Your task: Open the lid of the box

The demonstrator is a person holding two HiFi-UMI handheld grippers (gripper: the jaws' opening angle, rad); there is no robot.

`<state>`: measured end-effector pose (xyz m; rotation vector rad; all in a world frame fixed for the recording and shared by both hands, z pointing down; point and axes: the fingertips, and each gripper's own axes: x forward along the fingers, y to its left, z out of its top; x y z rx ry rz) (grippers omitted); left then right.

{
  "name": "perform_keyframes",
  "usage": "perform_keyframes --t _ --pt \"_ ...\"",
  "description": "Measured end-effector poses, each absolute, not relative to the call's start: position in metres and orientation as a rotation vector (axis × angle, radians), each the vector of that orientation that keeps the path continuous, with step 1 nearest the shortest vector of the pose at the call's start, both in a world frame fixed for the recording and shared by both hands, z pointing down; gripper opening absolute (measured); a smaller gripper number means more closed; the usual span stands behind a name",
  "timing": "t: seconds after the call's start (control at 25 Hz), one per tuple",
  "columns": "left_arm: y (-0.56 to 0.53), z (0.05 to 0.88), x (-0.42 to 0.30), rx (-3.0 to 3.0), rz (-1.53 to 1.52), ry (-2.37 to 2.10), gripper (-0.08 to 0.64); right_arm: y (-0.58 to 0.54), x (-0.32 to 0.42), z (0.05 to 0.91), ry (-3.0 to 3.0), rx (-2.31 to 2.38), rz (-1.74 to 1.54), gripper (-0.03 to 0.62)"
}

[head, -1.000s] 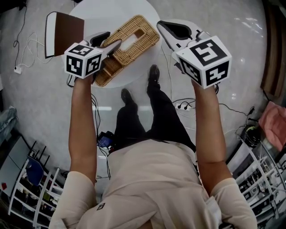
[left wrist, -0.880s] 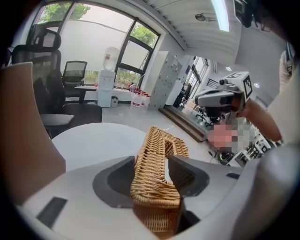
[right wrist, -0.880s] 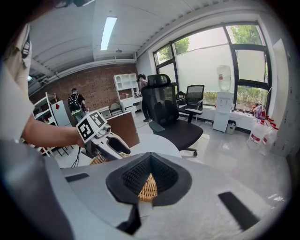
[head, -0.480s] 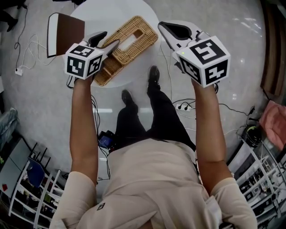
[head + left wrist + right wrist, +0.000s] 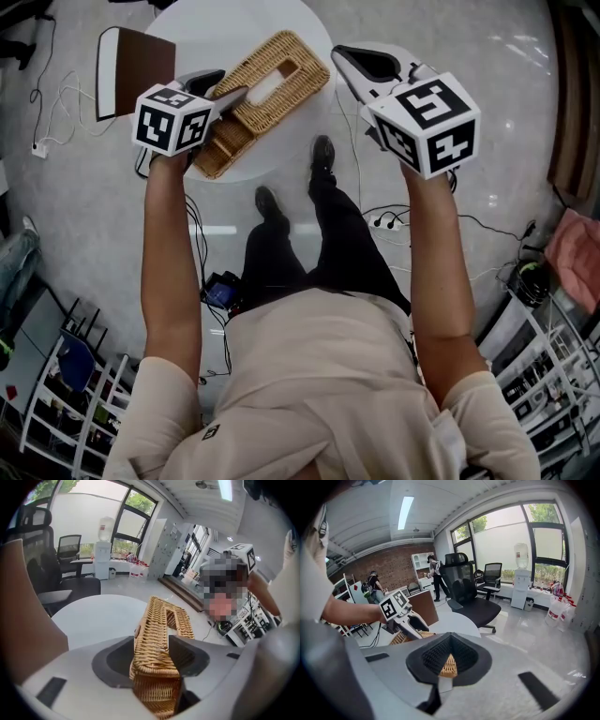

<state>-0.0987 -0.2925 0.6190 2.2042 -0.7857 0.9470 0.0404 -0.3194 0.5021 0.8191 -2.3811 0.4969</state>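
A wicker box (image 5: 221,150) lies aslant on the round white table (image 5: 211,28). Its lid (image 5: 281,70) has a long slot in the top. My left gripper (image 5: 225,91) is shut on the lid's near end, which is raised off the base. In the left gripper view the lid (image 5: 154,634) stands on edge between the jaws of that gripper (image 5: 157,656). My right gripper (image 5: 343,54) hovers shut at the table's right edge, apart from the box and holding nothing. In the right gripper view a bit of wicker box (image 5: 449,666) shows beyond the right gripper (image 5: 446,670).
A brown panel (image 5: 139,67) with a white edge stands left of the table. The person's shoes (image 5: 322,155) are on the floor below the table edge, near cables and a power strip (image 5: 389,221). A black office chair (image 5: 464,590) is beyond the table.
My left gripper has shifted slightly up and to the left, still shut on the lid's end. The right gripper has hardly moved.
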Motion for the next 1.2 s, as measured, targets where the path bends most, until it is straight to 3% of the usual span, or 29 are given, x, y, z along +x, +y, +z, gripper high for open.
perform_keyframes --t 1.2 --pt "-0.28 0.544 -0.081 2.324 0.691 -1.0 0.219 -0.313 0.047 0.5 -2.351 0.845 0.502 -0.008"
